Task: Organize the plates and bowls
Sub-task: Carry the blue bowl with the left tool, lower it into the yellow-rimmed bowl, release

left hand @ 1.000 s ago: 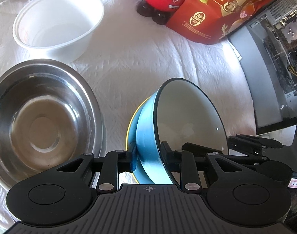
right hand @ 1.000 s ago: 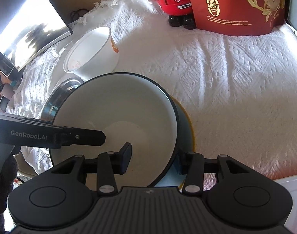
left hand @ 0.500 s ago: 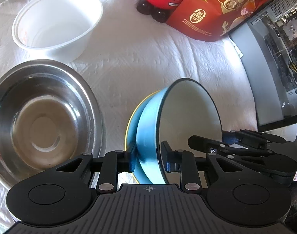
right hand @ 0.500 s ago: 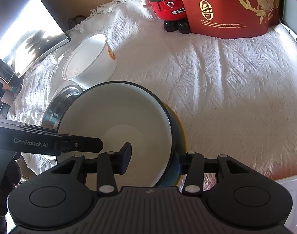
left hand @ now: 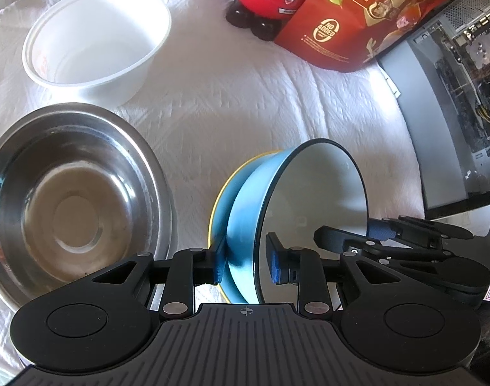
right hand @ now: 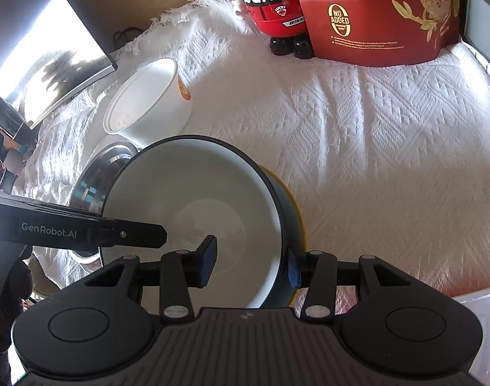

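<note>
A white woven cloth [right hand: 357, 135] is covering the surface I am working over. At lower centre of both views I am holding the blue bowl [left hand: 245, 218] tipped on edge, its white inside facing right in the left view, over a yellow-rimmed plate [left hand: 217, 199]. My left gripper [left hand: 245, 262] is pinching its near wall; my right gripper [right hand: 249, 265] is straddling the opposite rim, though I cannot tell if those pads are pressing. The steel bowl [left hand: 71, 199] is lying just left, nearer my left hand, the white bowl [left hand: 97, 38] beyond it at upper left.
</note>
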A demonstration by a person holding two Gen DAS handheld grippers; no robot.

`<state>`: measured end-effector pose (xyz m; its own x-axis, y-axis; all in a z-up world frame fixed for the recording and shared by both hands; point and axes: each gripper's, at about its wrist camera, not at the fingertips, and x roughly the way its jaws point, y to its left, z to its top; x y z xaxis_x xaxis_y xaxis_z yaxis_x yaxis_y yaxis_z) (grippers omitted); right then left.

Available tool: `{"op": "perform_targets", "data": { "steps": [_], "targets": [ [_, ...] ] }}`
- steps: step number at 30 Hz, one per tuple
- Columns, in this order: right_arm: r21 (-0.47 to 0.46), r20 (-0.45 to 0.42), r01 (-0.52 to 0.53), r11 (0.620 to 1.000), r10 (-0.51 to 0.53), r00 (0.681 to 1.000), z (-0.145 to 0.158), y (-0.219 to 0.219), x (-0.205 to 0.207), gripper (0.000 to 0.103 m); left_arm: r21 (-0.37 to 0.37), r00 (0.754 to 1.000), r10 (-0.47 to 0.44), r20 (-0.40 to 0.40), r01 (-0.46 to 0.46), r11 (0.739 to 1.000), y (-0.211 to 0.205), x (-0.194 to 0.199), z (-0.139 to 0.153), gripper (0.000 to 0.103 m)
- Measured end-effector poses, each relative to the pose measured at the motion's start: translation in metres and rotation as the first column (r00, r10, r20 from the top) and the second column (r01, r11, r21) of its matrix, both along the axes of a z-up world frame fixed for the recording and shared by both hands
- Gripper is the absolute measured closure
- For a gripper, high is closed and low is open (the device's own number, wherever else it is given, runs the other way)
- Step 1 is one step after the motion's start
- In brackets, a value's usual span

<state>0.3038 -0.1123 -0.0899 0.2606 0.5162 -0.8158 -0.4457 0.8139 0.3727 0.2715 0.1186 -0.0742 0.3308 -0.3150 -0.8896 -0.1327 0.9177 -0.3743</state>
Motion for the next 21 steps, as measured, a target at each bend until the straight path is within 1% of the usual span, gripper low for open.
{"op": "perform_targets", "data": {
  "steps": [10, 12, 15, 16, 21],
  "targets": [
    [-0.004, 0.017, 0.015, 1.000, -0.015, 1.000, 0.004, -0.002, -0.002, 0.058, -0.023, 1.000, 0.016, 0.012, -0.015, 1.000, 0.007, -0.003, 0.002, 0.075],
    [-0.013, 0.031, 0.017, 1.000, -0.016, 0.999, 0.006, -0.002, -0.004, 0.058, -0.024, 0.999, 0.021, 0.030, -0.020, 1.000, 0.009, -0.004, 0.006, 0.075],
    [-0.021, 0.064, 0.028, 0.999, -0.026, 0.998, 0.013, -0.001, -0.004, 0.058, -0.048, 0.997, 0.034, 0.065, -0.031, 0.998, 0.016, -0.005, 0.015, 0.076],
    [-0.019, 0.072, 0.032, 0.999, -0.031, 0.997, 0.014, -0.002, -0.004, 0.058, -0.042, 0.997, 0.038, 0.071, -0.035, 0.998, 0.018, -0.004, 0.017, 0.077],
    [-0.016, 0.086, 0.054, 0.998, -0.053, 0.995, 0.019, -0.001, 0.000, 0.058, -0.071, 0.992, 0.075, 0.106, -0.068, 0.995, 0.032, -0.005, 0.020, 0.077]
  ]
}}
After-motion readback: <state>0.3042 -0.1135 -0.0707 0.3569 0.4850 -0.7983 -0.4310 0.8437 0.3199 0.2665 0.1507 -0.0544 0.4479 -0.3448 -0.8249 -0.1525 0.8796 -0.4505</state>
